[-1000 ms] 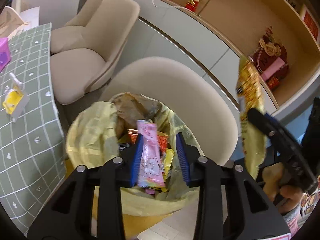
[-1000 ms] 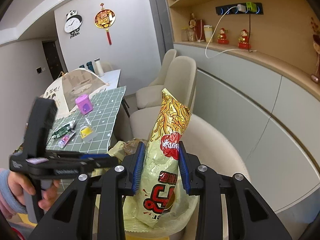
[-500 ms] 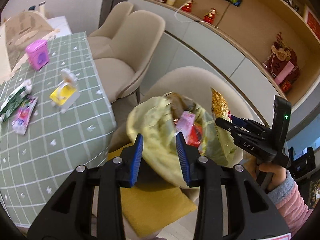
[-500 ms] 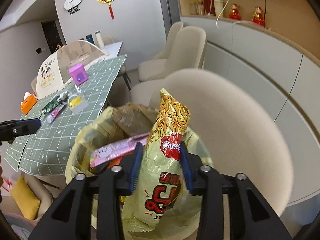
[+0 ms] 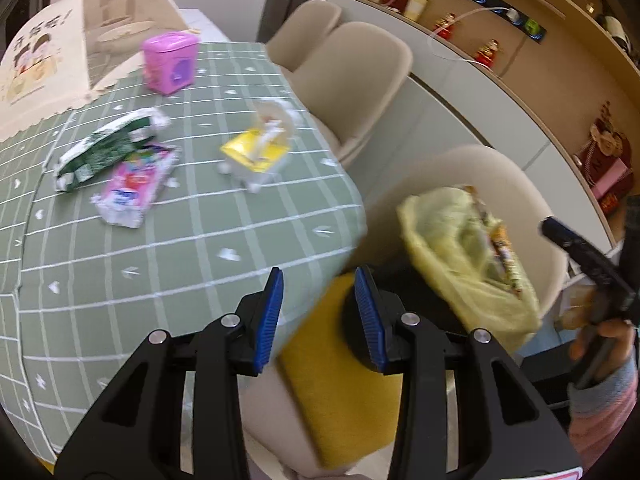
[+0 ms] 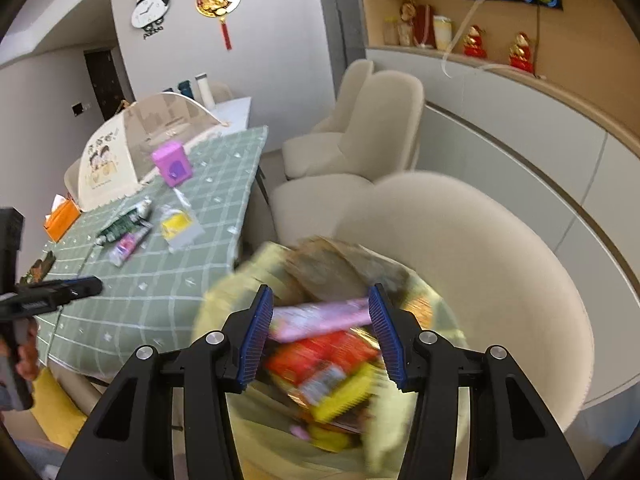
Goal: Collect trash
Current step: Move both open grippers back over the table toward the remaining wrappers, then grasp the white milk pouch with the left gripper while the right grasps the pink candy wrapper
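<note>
Left hand-held gripper (image 5: 318,312): I see its blue pads about half apart with nothing between them, hanging over the near edge of the counter (image 5: 168,264). In the right wrist view only its dark tip shows at the left edge.
Right hand-held gripper (image 6: 320,332): its jaws are opening and already stand wide. The pads touch nothing; the trash seen in the gap lies below them, inside the bag.
Trash bag (image 6: 384,436): a pale yellow bag sitting on a beige chair (image 6: 500,280). Its contents are smeared by blur. I can make out a pink wrapper (image 6: 320,316), something red and something yellow, but cannot read any of them. In the left wrist view the bag is side-on, so most of its inside is hidden.
Trash on the counter: 3 pieces lie on the green checked cloth, a green wrapper (image 5: 102,152), a pink packet (image 5: 134,186) touching it, and a yellow packet (image 5: 260,154) set apart to the right. Their print is too blurred to read.
Pink box (image 5: 170,62): stands upright farther back on the counter, beside a mesh food cover (image 5: 44,76) that is cut off at the frame's left.
Yellow cushion (image 5: 344,384): partly hidden behind my left gripper's fingers.
Person: a hand (image 5: 600,336) in a pink sleeve holds the right gripper's handle, cut off at the frame's right edge.
</note>
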### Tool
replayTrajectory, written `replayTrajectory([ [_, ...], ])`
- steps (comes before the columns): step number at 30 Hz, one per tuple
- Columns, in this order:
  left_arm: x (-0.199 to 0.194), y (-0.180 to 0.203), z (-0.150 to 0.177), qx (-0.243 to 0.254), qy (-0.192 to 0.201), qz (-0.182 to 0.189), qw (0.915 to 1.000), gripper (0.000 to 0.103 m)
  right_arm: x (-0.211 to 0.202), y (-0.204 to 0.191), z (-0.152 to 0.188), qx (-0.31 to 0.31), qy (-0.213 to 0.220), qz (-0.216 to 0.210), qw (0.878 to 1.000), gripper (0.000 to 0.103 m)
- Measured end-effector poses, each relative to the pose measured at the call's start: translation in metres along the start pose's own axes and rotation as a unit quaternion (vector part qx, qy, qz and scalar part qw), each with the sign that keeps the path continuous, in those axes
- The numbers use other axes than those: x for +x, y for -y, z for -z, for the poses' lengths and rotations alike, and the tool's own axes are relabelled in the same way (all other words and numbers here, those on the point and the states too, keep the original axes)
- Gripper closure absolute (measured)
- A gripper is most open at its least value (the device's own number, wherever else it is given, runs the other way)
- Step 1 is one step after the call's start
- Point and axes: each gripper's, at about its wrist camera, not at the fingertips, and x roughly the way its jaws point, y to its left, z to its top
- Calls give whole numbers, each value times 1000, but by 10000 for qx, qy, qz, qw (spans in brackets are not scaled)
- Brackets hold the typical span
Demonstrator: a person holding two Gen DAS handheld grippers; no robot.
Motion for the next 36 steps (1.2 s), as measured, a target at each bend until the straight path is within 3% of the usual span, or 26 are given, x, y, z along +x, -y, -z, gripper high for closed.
replayTrajectory([
  [11, -18, -142, -25, -198, 244, -249, 9992, 67, 63, -133, -13, -70, -381, -555, 9977, 56],
  [16, -40, -201, -39, -384, 475, -400, 9973, 66, 120, -202, -15, -135, -745, -853, 9935, 56],
  [22, -54, -251, -48, -206, 473, -471, 9976, 66, 182, -260, -23, 133, -963, -1128, 9889, 56],
  [31, -54, -304, -52, -50, 315, -250, 9992, 66, 264, -319, -30, 131, -1192, -650, 9907, 56],
  [32, -52, -309, -53, -39, 288, -235, 9993, 66, 269, -322, -30, 90, -1218, -660, 9903, 58],
  [33, -51, -311, -53, -30, 276, -221, 9994, 66, 270, -326, -31, -14, -1158, -635, 9912, 76],
  [34, -49, -313, -54, -21, 262, -192, 9995, 66, 271, -329, -31, -116, -1172, -616, 9911, 87],
  [36, -46, -315, -60, 12, 233, -55, 9997, 65, 268, -333, -28, -261, -1256, -682, 9894, 94],
])
